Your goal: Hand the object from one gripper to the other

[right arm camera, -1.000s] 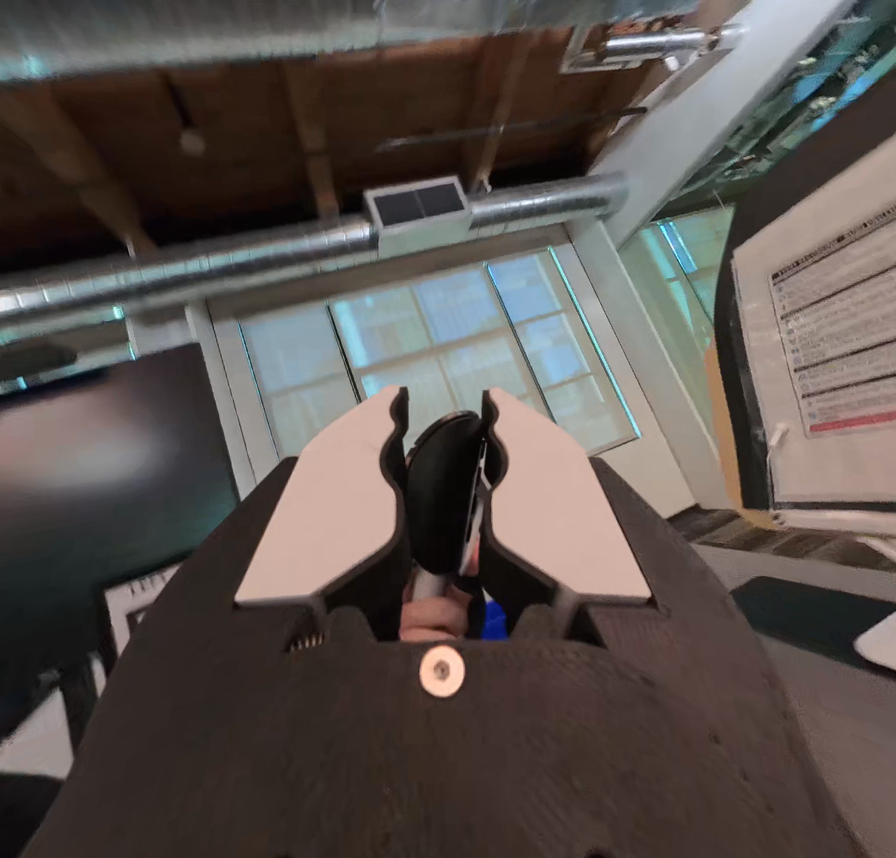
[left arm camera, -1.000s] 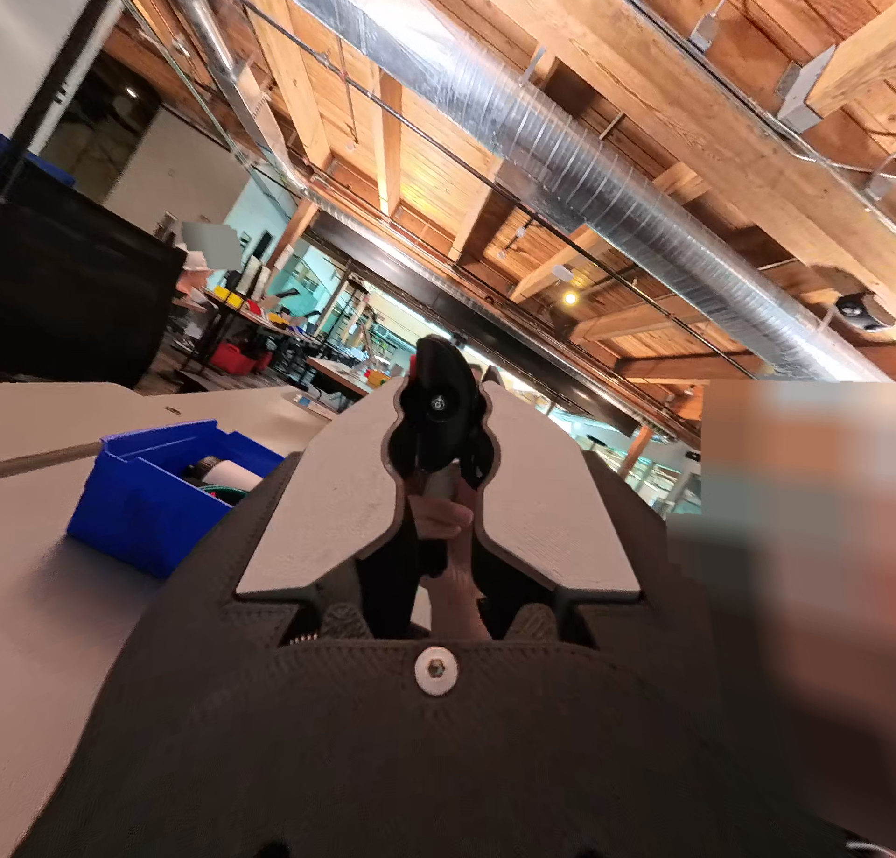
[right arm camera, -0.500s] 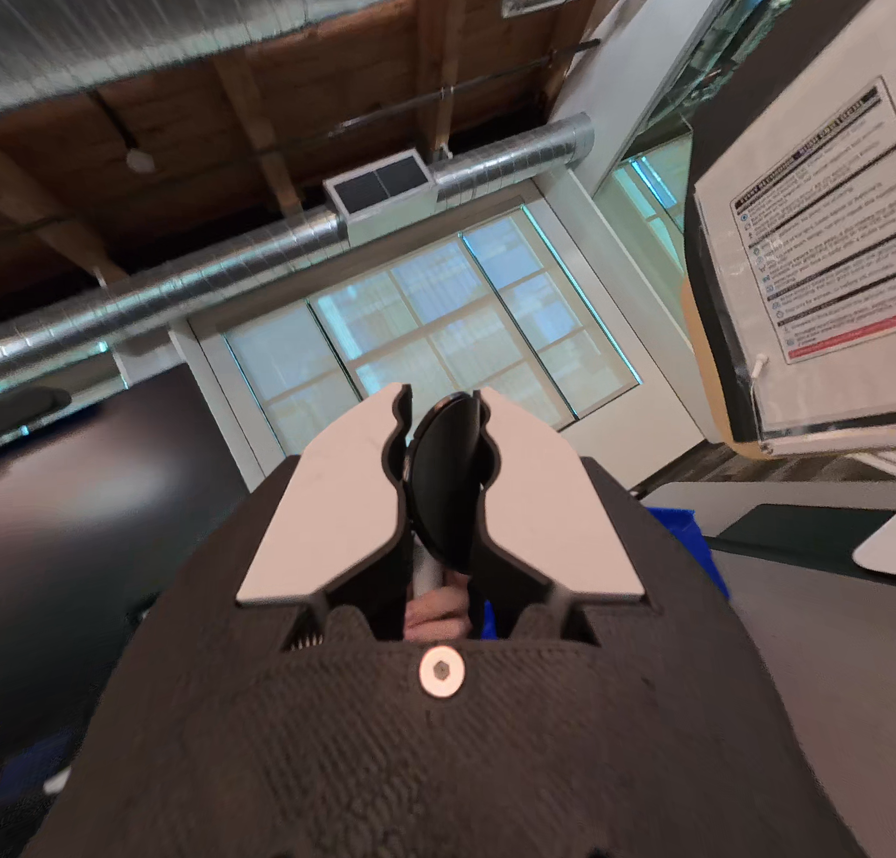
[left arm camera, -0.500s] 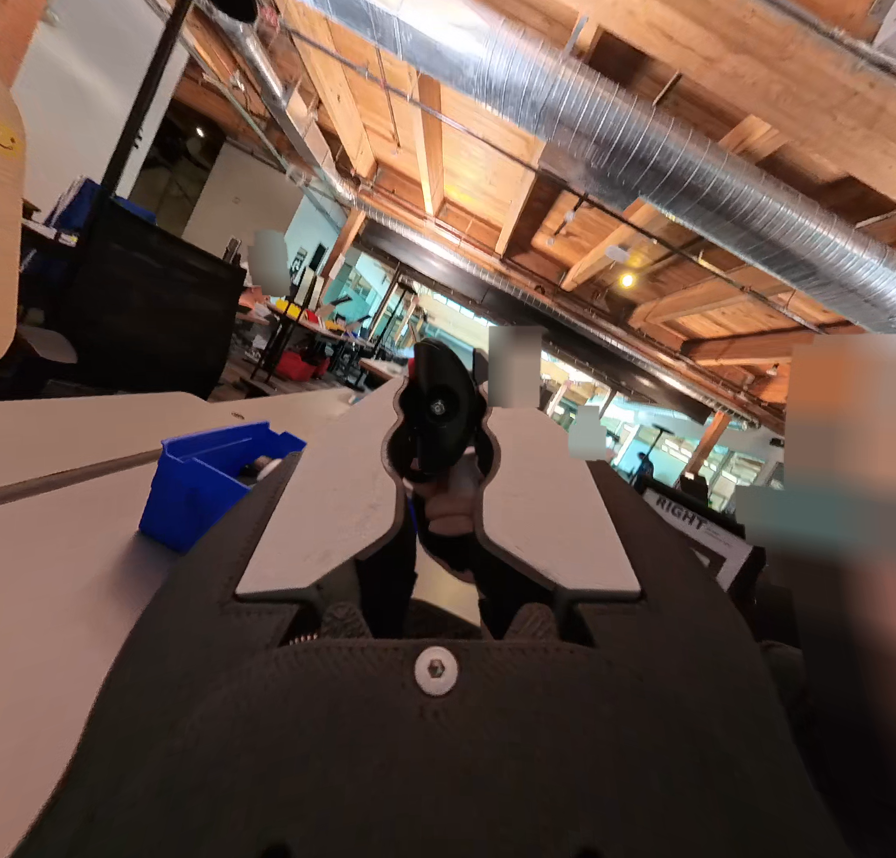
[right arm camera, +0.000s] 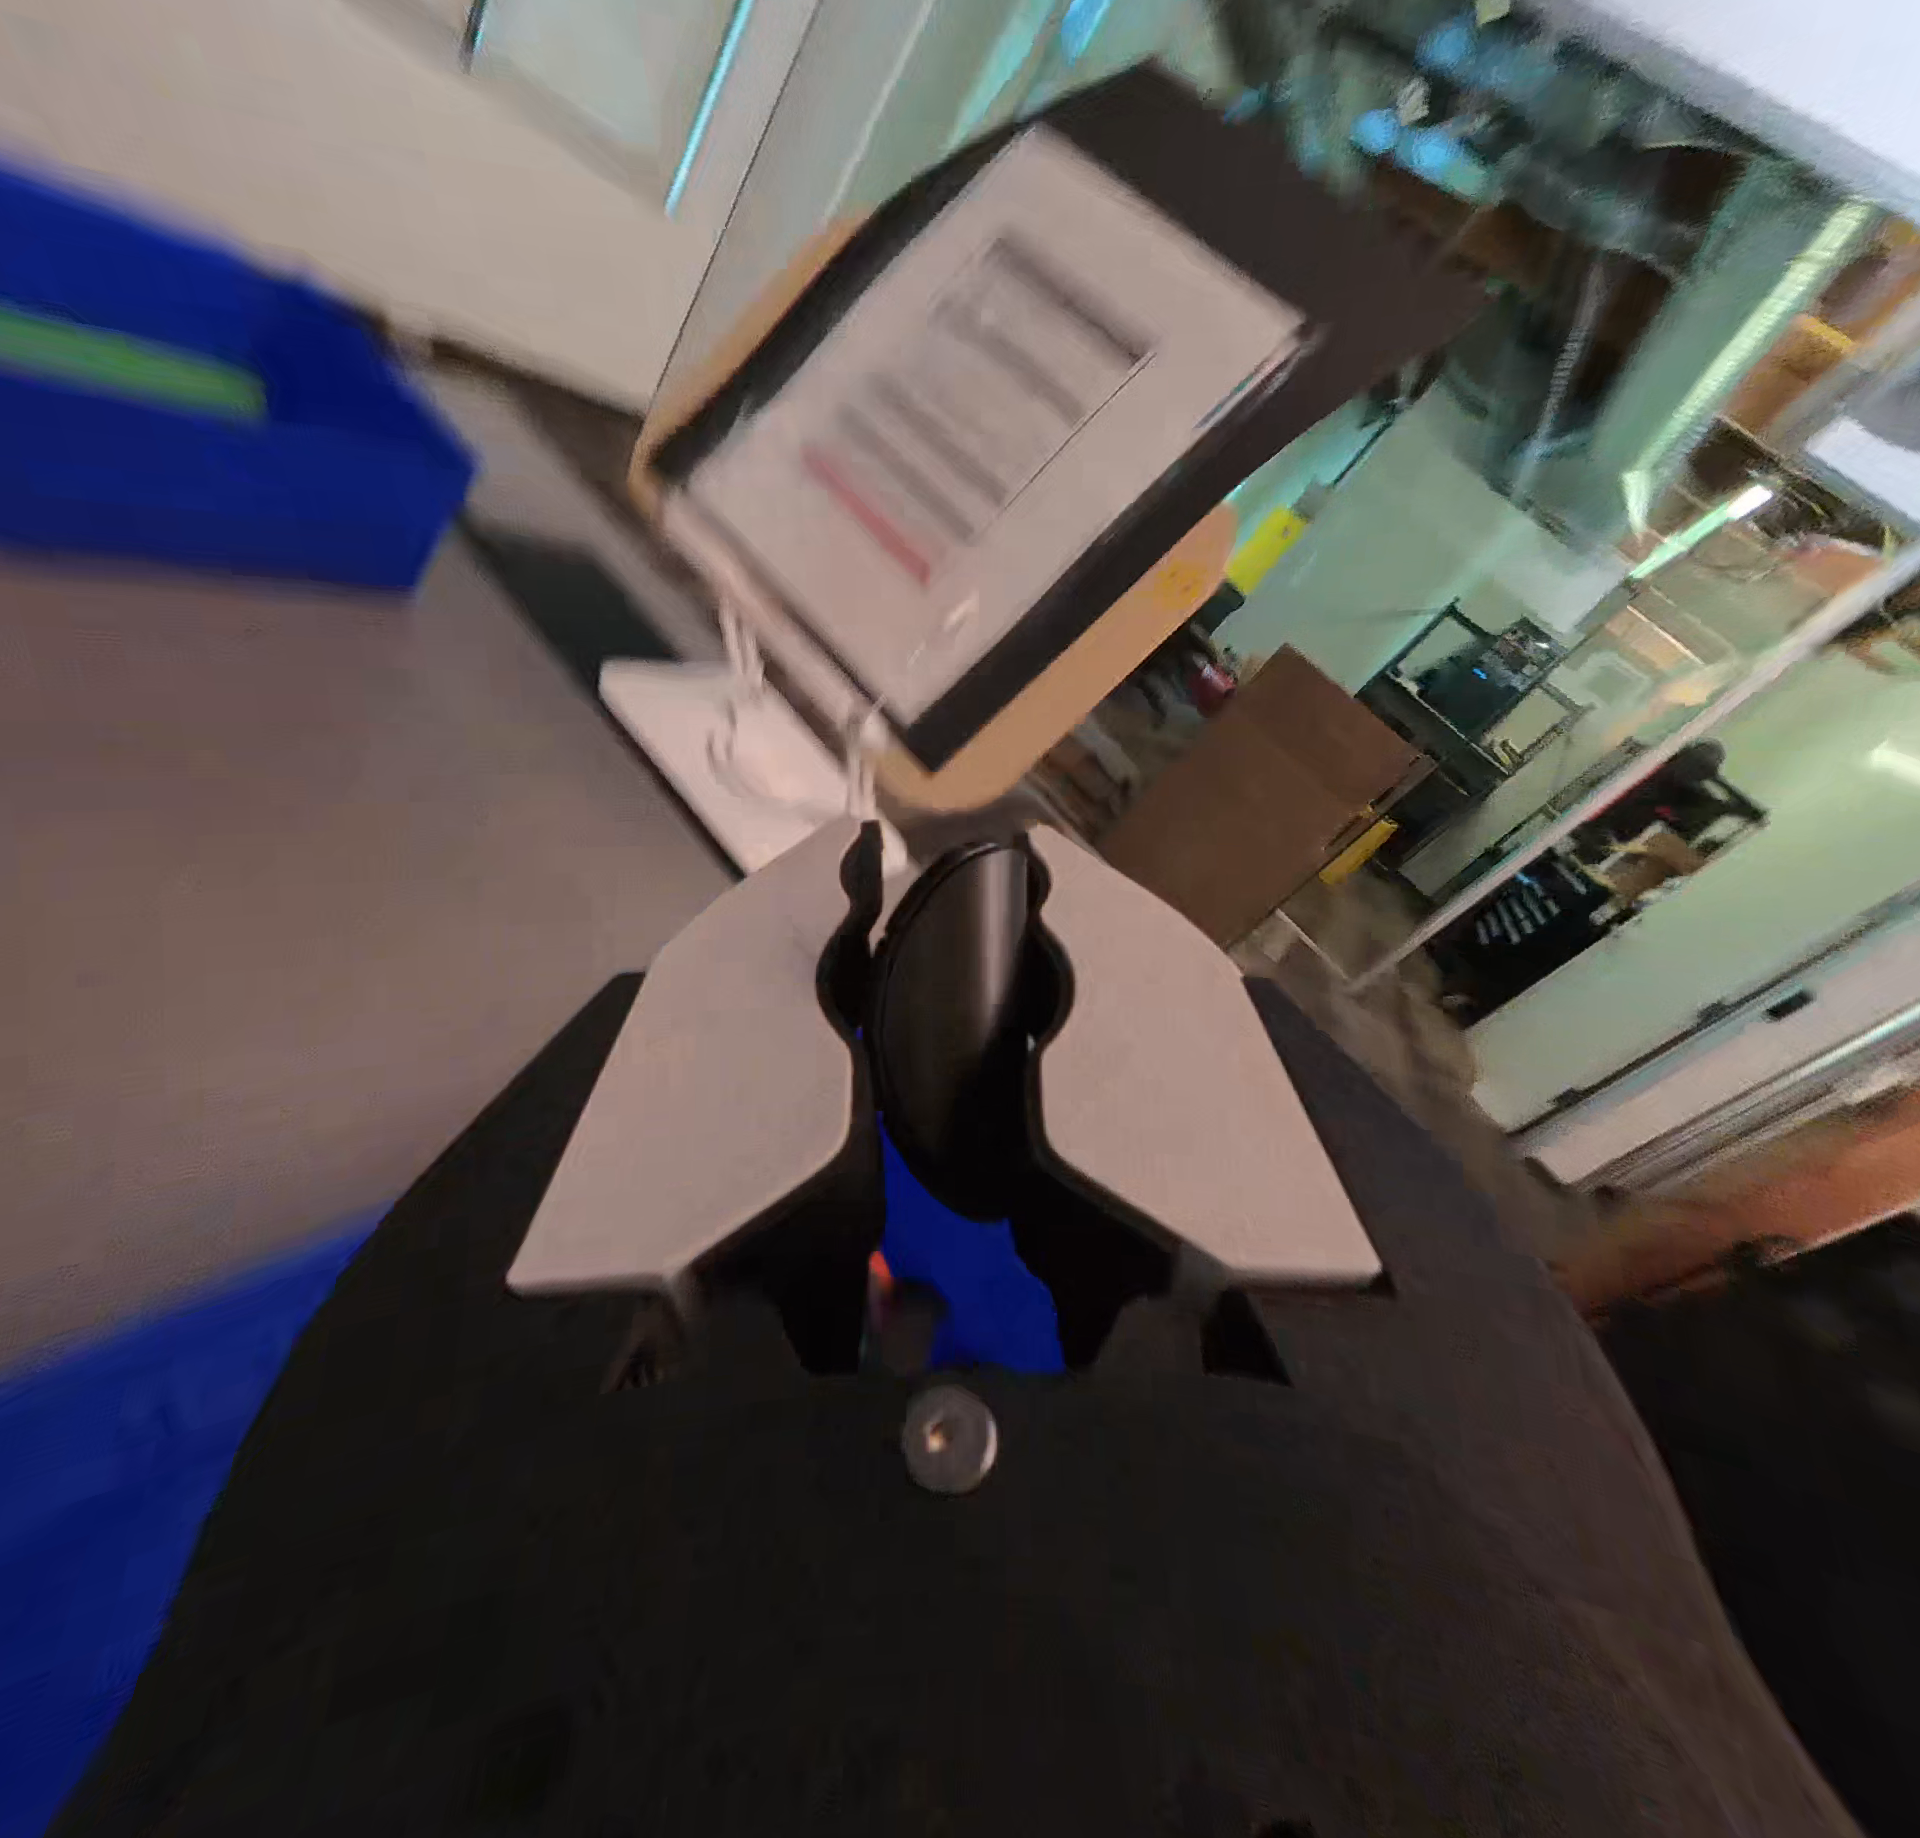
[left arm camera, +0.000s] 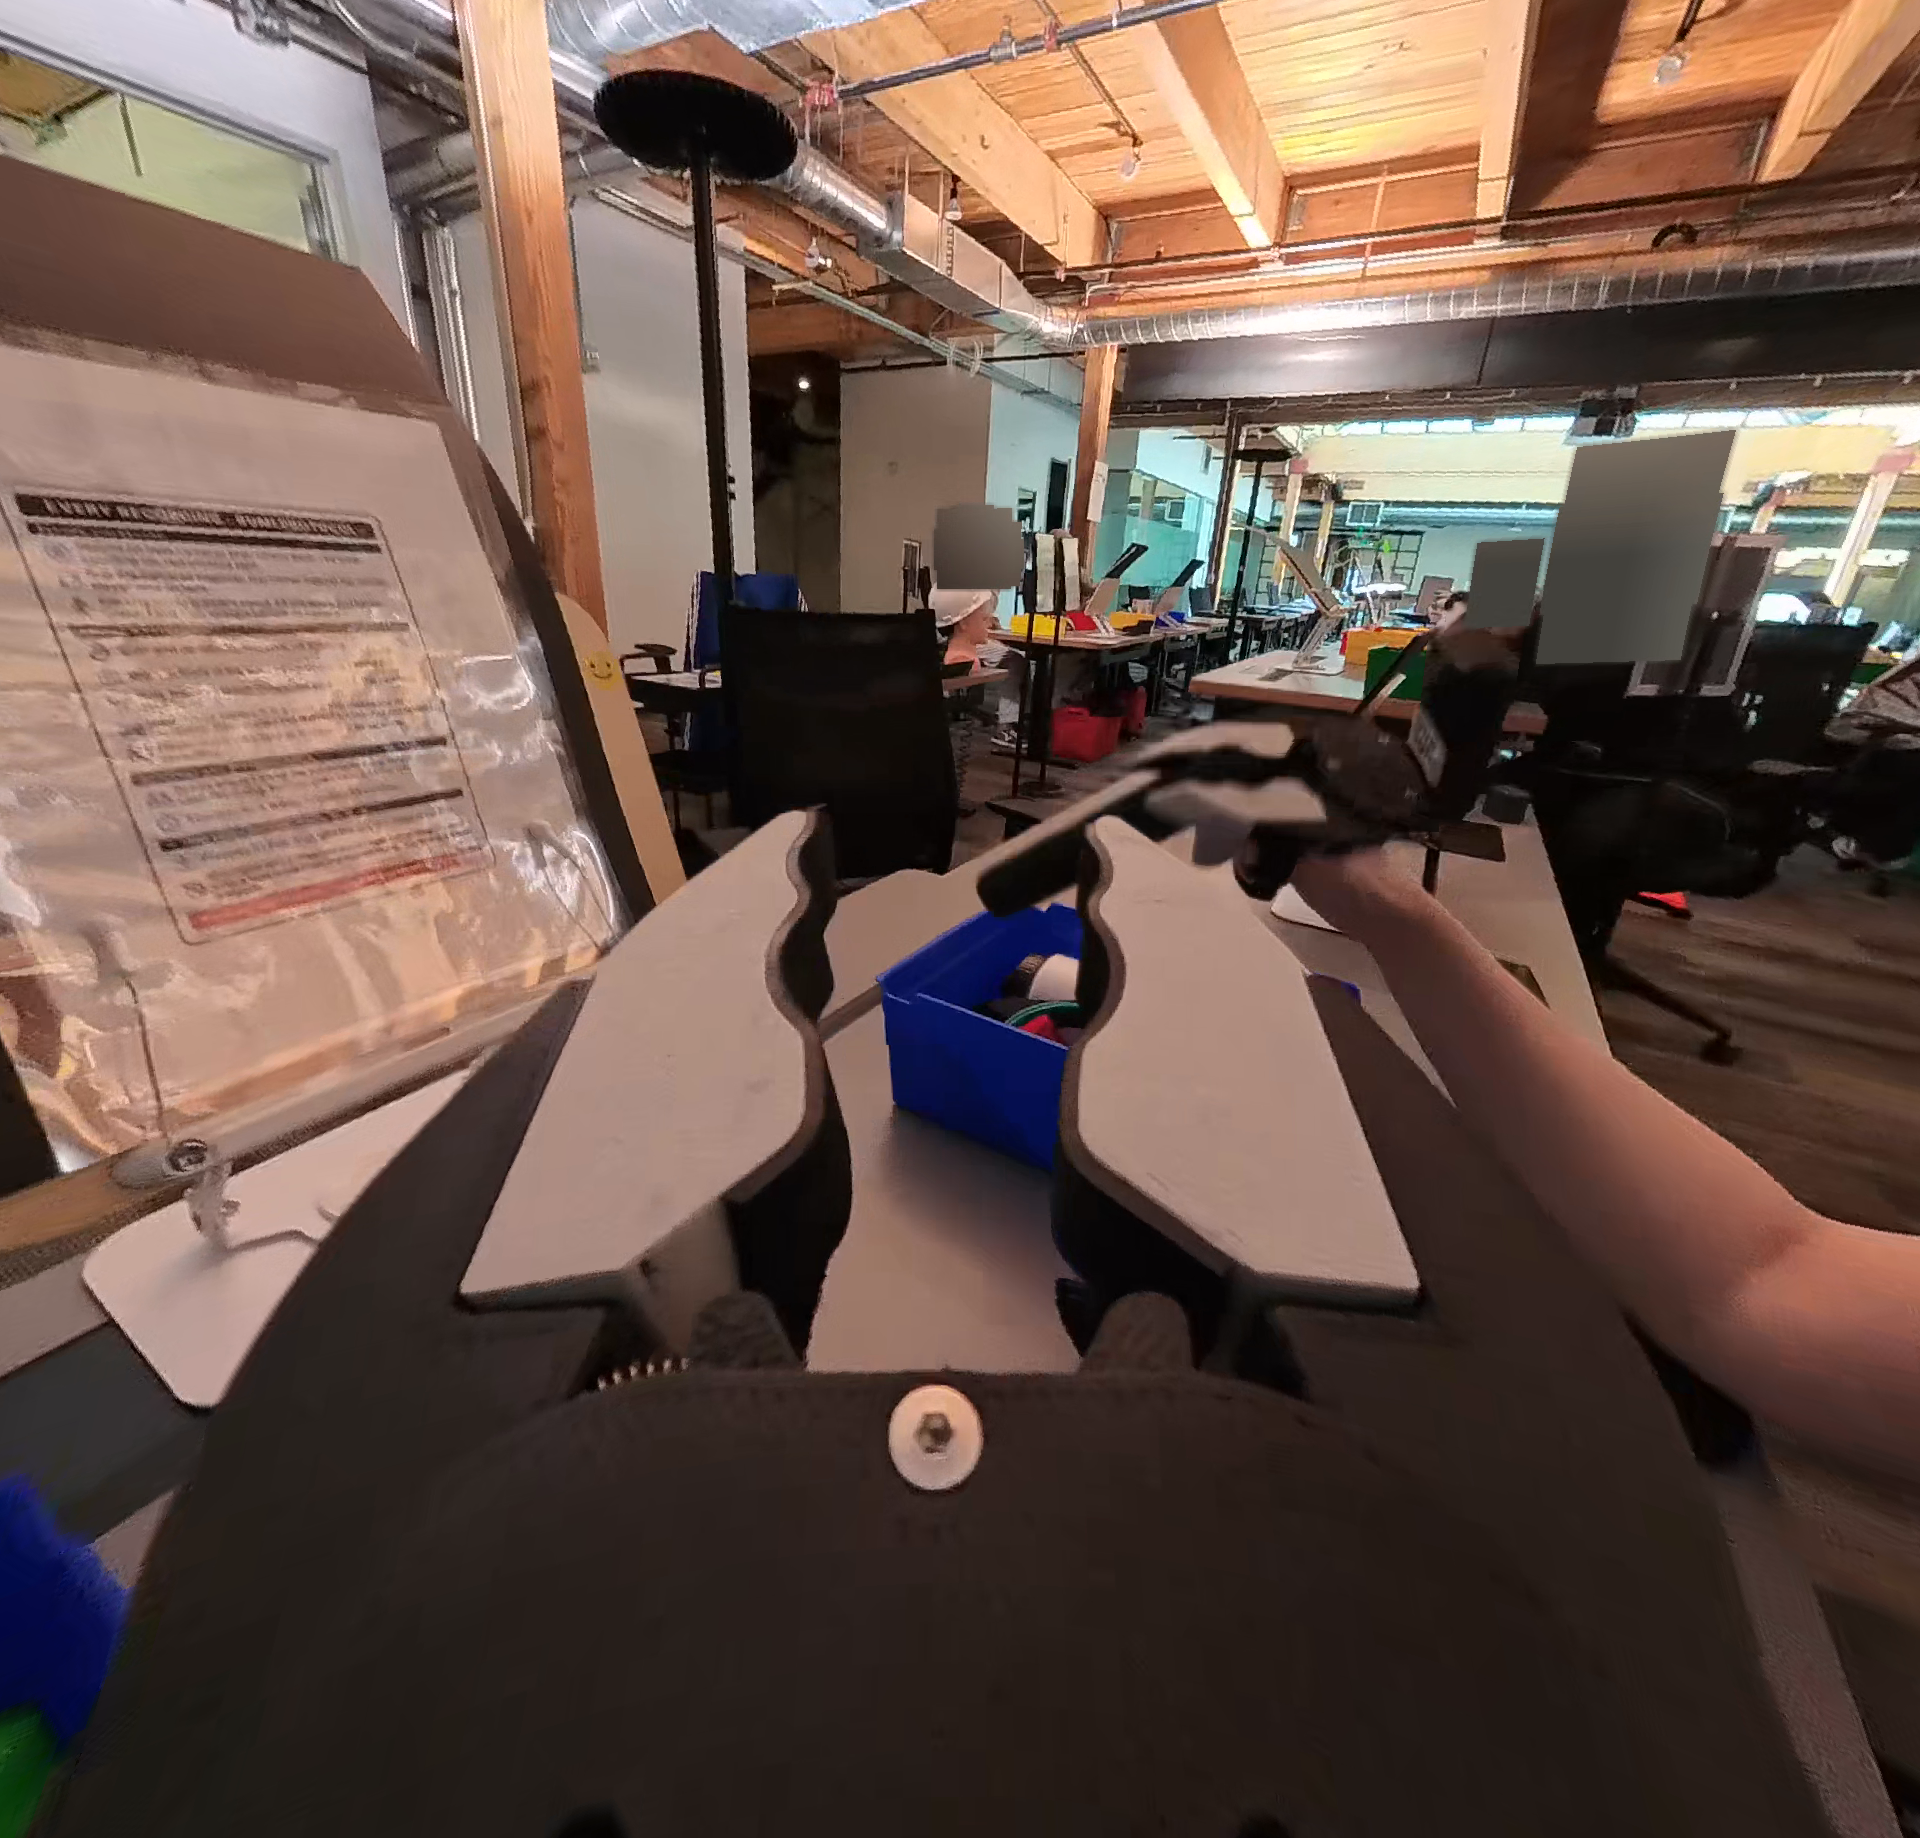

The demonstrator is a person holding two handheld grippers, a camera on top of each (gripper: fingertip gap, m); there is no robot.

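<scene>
The black object (right arm camera: 956, 1009) is a dark, rounded, elongated piece. My right gripper (right arm camera: 951, 853) is shut on it, and its end sticks out past the fingertips. My left gripper (left arm camera: 956, 832) is open and empty, with its jaws wide apart above the grey table (left arm camera: 935, 1248). In the left wrist view the right gripper (left arm camera: 1226, 791) shows farther off at the upper right. It holds the black object (left arm camera: 1049, 853) just above my left gripper's right fingertip. A bare forearm (left arm camera: 1558, 1113) leads to it.
A blue bin (left arm camera: 966, 1040) with small items stands on the table ahead of the left gripper. It also shows blurred in the right wrist view (right arm camera: 208, 438). A framed sign board (left arm camera: 239, 708) stands at the left on a white base. Office chairs and desks lie beyond. The grippers' ends are close to 30 centimeters from one another.
My left gripper has opened and let go of the black object. The right gripper keeps it and has drawn away. Both views have swung down from the ceiling to the table.
</scene>
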